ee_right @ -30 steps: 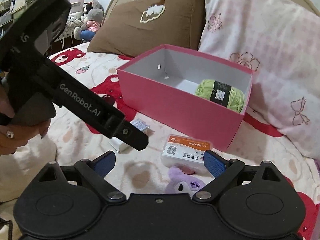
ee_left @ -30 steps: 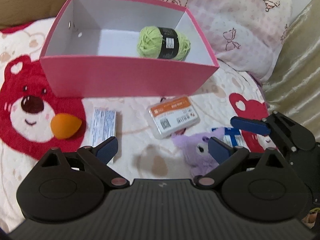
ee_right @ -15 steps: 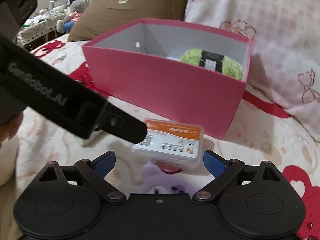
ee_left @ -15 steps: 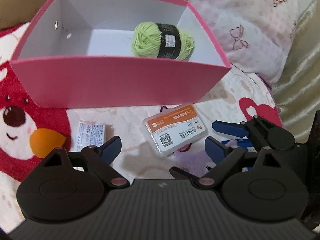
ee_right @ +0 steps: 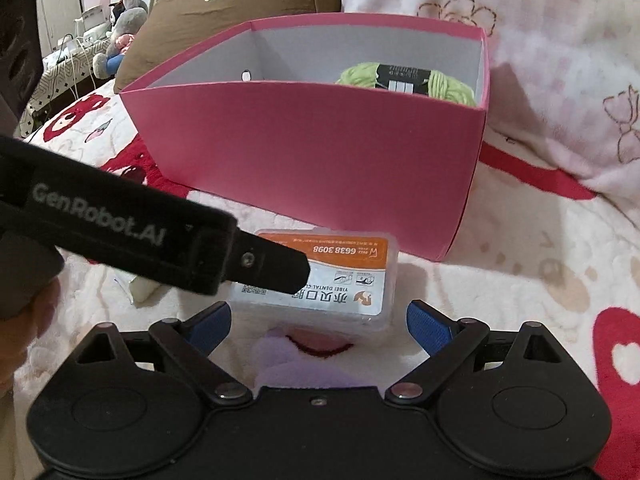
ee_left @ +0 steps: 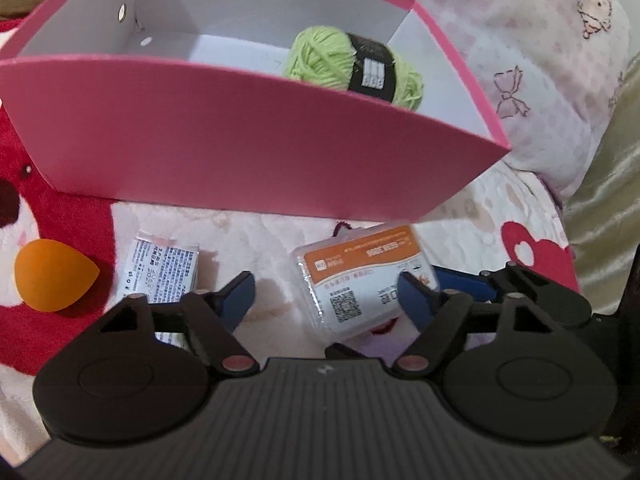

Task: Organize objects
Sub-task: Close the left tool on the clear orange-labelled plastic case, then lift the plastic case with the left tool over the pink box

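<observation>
A clear plastic floss box (ee_left: 360, 280) with an orange label lies on the bedspread in front of the pink box (ee_left: 240, 144). My left gripper (ee_left: 326, 298) straddles it and its jaws are closing. The right pad (ee_left: 416, 300) is at the box's edge, and a gap remains at the left pad (ee_left: 238, 296). My right gripper (ee_right: 320, 326) stands open just behind the floss box (ee_right: 340, 276), over a purple plush toy (ee_right: 288, 356). A left-gripper finger (ee_right: 272, 268) crosses the label. Green yarn (ee_left: 352, 64) sits in the pink box.
An orange teardrop sponge (ee_left: 52, 276) and a white printed packet (ee_left: 160, 272) lie left of the floss box. A brown cushion (ee_right: 240, 8) and a pink patterned pillow (ee_right: 560, 60) stand behind the pink box (ee_right: 320, 152). A hand (ee_right: 24, 320) holds the left gripper.
Both grippers have come down and forward toward the floss box. The left jaws have narrowed around it. The right gripper stays open above the purple plush.
</observation>
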The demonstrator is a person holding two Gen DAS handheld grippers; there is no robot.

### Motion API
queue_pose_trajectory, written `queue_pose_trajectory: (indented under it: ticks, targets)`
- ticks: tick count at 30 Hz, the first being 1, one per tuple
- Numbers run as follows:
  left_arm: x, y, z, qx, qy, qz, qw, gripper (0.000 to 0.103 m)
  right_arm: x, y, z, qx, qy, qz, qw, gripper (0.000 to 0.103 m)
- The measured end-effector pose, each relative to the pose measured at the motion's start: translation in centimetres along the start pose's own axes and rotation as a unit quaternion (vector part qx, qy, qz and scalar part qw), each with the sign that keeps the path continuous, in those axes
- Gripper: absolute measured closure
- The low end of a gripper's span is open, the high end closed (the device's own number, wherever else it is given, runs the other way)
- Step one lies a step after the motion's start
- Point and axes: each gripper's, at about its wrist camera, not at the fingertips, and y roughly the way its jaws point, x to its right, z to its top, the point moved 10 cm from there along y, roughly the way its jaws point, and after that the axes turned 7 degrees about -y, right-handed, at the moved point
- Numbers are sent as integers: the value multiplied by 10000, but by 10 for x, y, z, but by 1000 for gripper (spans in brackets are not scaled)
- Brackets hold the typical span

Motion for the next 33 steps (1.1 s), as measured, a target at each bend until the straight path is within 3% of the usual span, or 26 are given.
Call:
queue_pose_trajectory:
  ticks: [10,16,23,26,33]
  targets:
    - [-1,17,-8,-2,-545,-414,9977,41,-3,12,1,-118,96,95,9998,10]
    - [-2,21,-6,82,-650,-349,9972,41,-1,16,5,-188,179,68,9996,8]
    - [-2,17,-9,-35,-448,-388,9982,42,-5,24,7,-223,330,-265,9989,5]
    - [-7,13,-10,-99,-764,-508,9957,42,-5,23,11,-144,461,-482,9977,8]
    - [-13,-6,-8,-112,-936,-652,9934,43,-18,13,22,2,447,-831,9955,9]
